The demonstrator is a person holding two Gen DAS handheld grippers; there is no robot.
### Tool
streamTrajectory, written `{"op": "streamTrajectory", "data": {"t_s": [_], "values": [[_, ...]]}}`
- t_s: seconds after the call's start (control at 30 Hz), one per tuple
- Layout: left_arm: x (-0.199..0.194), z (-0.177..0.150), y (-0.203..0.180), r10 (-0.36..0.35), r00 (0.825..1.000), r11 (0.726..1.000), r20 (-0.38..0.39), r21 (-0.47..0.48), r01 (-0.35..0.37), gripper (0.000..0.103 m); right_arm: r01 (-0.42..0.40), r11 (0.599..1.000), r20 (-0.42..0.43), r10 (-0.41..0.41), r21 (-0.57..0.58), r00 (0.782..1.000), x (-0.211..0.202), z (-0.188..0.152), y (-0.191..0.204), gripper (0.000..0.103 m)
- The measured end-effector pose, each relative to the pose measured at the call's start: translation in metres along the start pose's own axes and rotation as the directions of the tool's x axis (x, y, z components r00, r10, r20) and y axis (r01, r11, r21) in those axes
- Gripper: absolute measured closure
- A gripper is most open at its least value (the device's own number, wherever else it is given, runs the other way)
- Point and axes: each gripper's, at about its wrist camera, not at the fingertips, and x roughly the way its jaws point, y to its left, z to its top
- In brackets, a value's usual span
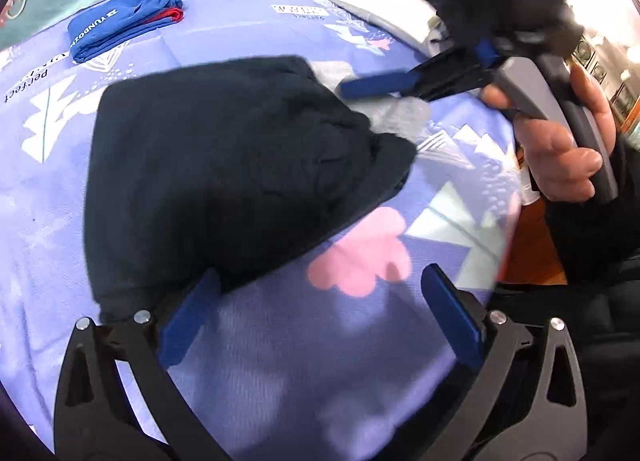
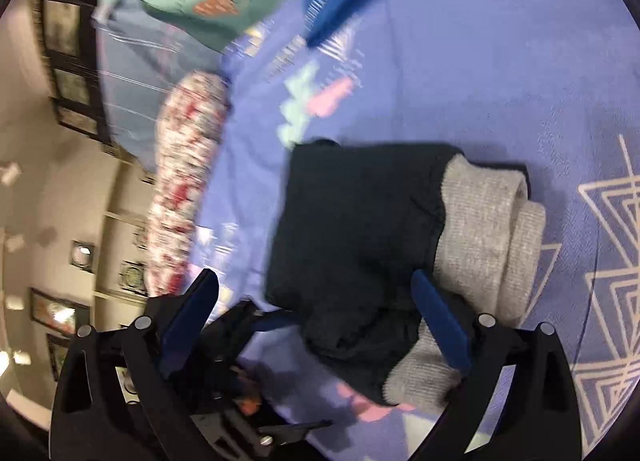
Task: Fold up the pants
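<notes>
Pants (image 1: 224, 165) lie folded mid-frame on the bed (image 1: 280, 361); left tool (image 1: 320, 317) and right tool (image 2: 316, 321) both gape apart, holding nothing.

Plenty of open bedsheet up front, clutter sits toward the back and one side

The folded dark pants (image 1: 240, 165) with their grey lining (image 2: 480, 229) take up the middle of the bed (image 1: 304, 373), so anything crossing there has to go over or around. The sheet between the left tongs (image 1: 320, 321) is bare, and so is the strip between the pants and the blue folded garment (image 1: 124, 21) at the far edge. The right tongs (image 1: 400, 85) and the hand (image 1: 560, 149) holding them crowd the pants' right side. In the right wrist view a patterned pillow (image 2: 188, 189) lines the bed's edge.
</notes>
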Motion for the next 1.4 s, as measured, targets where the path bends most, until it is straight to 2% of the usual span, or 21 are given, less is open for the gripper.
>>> {"op": "streamTrajectory", "data": {"t_s": [0.03, 0.1, 0.17, 0.23, 0.33, 0.4, 0.47, 0.53, 0.6, 0.63, 0.67, 0.73, 0.77, 0.83, 0.87, 0.93, 1.0, 1.1, 1.23, 1.33, 1.4], "values": [[-0.011, 0.002, 0.003, -0.017, 1.0, 1.0, 0.025, -0.011, 0.017, 0.002, 0.033, 0.999, 0.037, -0.032, -0.028, 0.999, -0.014, -0.001, 0.005, 0.003], [-0.035, 0.009, 0.015, -0.016, 0.996, 0.999, 0.092, -0.034, 0.019, 0.002, 0.174, 0.984, 0.084, -0.171, -0.036, 0.982, -0.038, -0.004, 0.002, 0.001], [-0.052, 0.013, 0.031, 0.001, 0.992, 0.998, 0.125, -0.07, 0.007, 0.002, 0.208, 0.978, 0.06, -0.207, -0.005, 0.976, -0.042, -0.008, -0.015, 0.001], [-0.061, 0.02, 0.067, 0.005, 0.992, 0.983, 0.129, -0.184, 0.019, 0.002, 0.24, 0.97, 0.005, -0.241, 0.041, 0.971, -0.032, -0.012, -0.038, 0.001], [-0.05, 0.027, 0.131, -0.035, 0.995, 0.922, 0.09, -0.382, 0.067, 0.002, 0.227, 0.97, -0.063, -0.222, 0.086, 0.973, -0.009, -0.017, -0.064, 0.001], [-0.032, 0.033, 0.153, -0.063, 0.997, 0.89, 0.053, -0.449, 0.08, 0.002, 0.175, 0.981, -0.07, -0.169, 0.085, 0.983, 0.006, -0.015, -0.069, 0.001], [-0.014, 0.038, 0.164, -0.095, 0.995, 0.867, 0.022, -0.489, 0.094, 0.002, 0.164, 0.984, -0.068, -0.159, 0.068, 0.985, 0.018, -0.01, -0.066, 0.001], [0.005, 0.051, 0.163, -0.12, 0.993, 0.876, -0.008, -0.472, 0.102, 0.002, 0.182, 0.983, -0.084, -0.179, 0.033, 0.98, 0.031, -0.007, -0.06, 0.001], [0.027, 0.056, 0.161, -0.113, 0.991, 0.887, -0.065, -0.457, 0.071, 0.002, 0.226, 0.974, -0.087, -0.227, -0.019, 0.97, 0.039, -0.003, -0.05, 0.001], [0.028, 0.059, 0.156, -0.096, 0.993, 0.897, -0.065, -0.439, 0.058, 0.002, 0.236, 0.971, -0.1, -0.237, -0.025, 0.966, 0.042, -0.002, -0.051, 0.001], [0.034, 0.062, 0.15, -0.114, 0.99, 0.903, -0.083, -0.424, 0.069, 0.002, 0.237, 0.971, -0.105, -0.239, -0.03, 0.965, 0.042, -0.001, -0.051, 0.001], [0.044, 0.067, 0.133, -0.098, 0.988, 0.929, -0.121, -0.366, 0.047, 0.002, 0.226, 0.973, -0.112, -0.229, -0.036, 0.967, 0.043, 0.0, -0.051, 0.001], [0.049, 0.068, 0.12, -0.044, 0.989, 0.953, -0.143, -0.302, -0.001, 0.002, 0.216, 0.975, -0.116, -0.22, -0.05, 0.968, 0.043, 0.0, -0.052, 0.001], [0.053, 0.065, 0.103, 0.039, 0.986, 0.975, -0.159, -0.21, -0.072, 0.002, 0.211, 0.974, -0.118, -0.219, -0.078, 0.969, 0.043, -0.001, -0.053, 0.001], [0.054, 0.063, 0.101, 0.056, 0.987, 0.975, -0.151, -0.205, -0.087, 0.002, 0.232, 0.967, -0.123, -0.244, -0.105, 0.962, 0.046, -0.002, -0.049, 0.001], [0.051, 0.062, 0.105, 0.032, 0.991, 0.964, -0.126, -0.257, -0.063, 0.003, 0.323, 0.935, -0.092, -0.338, -0.144, 0.937, 0.048, -0.005, -0.04, 0.022], [0.047, 0.062, 0.104, -0.018, 0.994, 0.958, -0.108, -0.286, -0.013, 0.016, 0.306, 0.943, -0.086, -0.318, -0.129, 0.944, 0.047, -0.007, -0.038, 0.049], [0.037, 0.064, 0.098, -0.048, 0.996, 0.956, -0.076, -0.291, 0.024, 0.025, 0.308, 0.939, -0.046, -0.319, -0.154, 0.947, 0.039, -0.011, -0.026, 0.057], [0.005, 0.071, 0.098, -0.091, 0.996, 0.946, 0.022, -0.312, 0.093, 0.028, 0.286, 0.94, 0.018, -0.288, -0.188, 0.958, 0.02, -0.005, -0.001, 0.058], [-0.019, 0.095, 0.099, -0.07, 0.993, 0.954, 0.092, -0.284, 0.094, 0.028, 0.277, 0.935, 0.057, -0.271, -0.22, 0.961, 0.009, 0.019, 0.017, 0.058], [-0.035, 0.123, 0.106, -0.046, 0.99, 0.961, 0.136, -0.264, 0.081, 0.028, 0.286, 0.927, 0.095, -0.271, -0.244, 0.958, 0.004, 0.05, 0.033, 0.058]]}}
